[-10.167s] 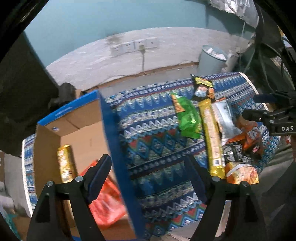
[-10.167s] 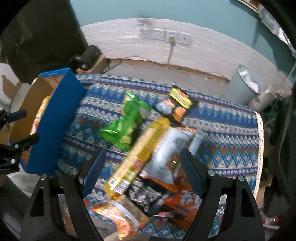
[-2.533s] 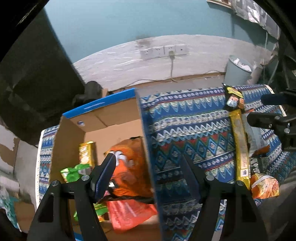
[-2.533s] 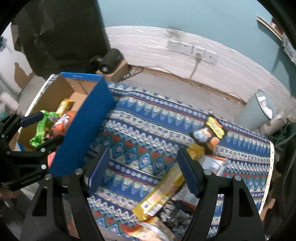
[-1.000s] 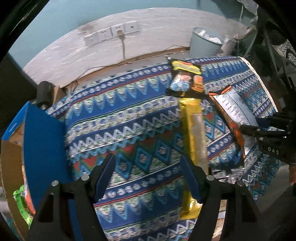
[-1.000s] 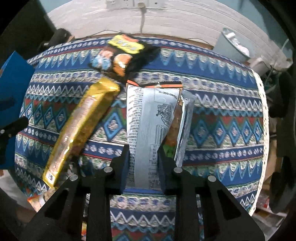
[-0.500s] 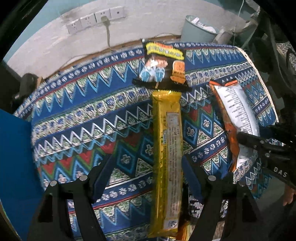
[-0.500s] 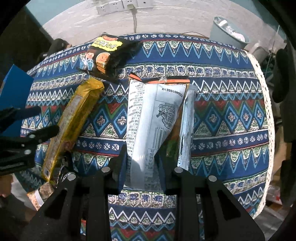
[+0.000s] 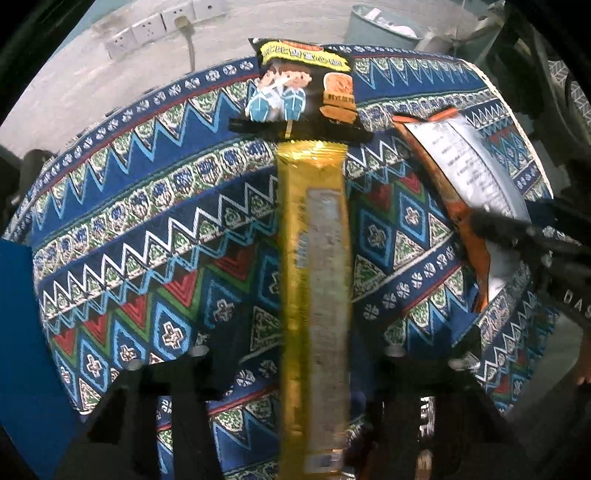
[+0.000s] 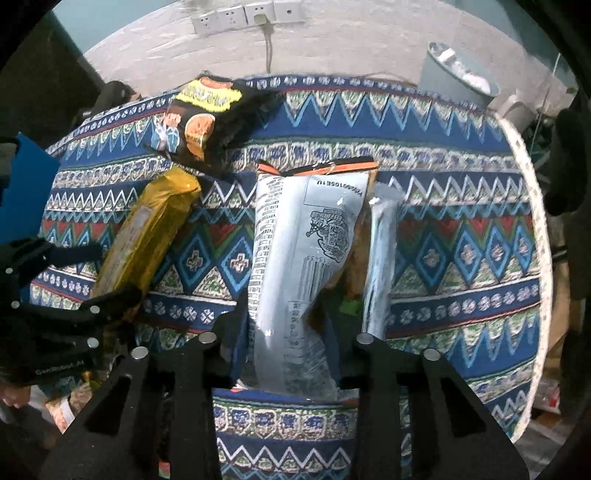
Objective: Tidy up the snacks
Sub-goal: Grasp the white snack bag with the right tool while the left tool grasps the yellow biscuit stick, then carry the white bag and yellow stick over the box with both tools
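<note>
The left gripper [image 9: 295,373] has just been closing its jaws, and the long gold packet [image 9: 314,280] runs straight up between its two fingers, which now sit against the packet's sides; the picture is blurred there, so whether the pads truly press on it cannot be told. The packet lies lengthwise on the patterned cloth [image 9: 155,236], its far end touching the lower edge of a black snack bag [image 9: 299,92] with a cartoon figure and a yellow band. To the left, at the picture's edge, stands the blue wall of a cardboard box [image 9: 18,332].

The right gripper [image 10: 291,343] is clamped on the near end of a silver-grey bag [image 10: 295,251] with an orange top edge and printed text, its jaws having eased slightly wider while the bag stays pinched between them. A narrow silver fold [image 10: 380,258] of packaging lies just beside it on the right. In this view the gold packet lies slanted at the left with the left gripper's dark fingers [image 10: 107,299] at its lower end, and the black bag sits just beyond it. A grey bin [image 10: 458,77] stands on the floor past the cloth, below a row of wall sockets [image 10: 247,14]
</note>
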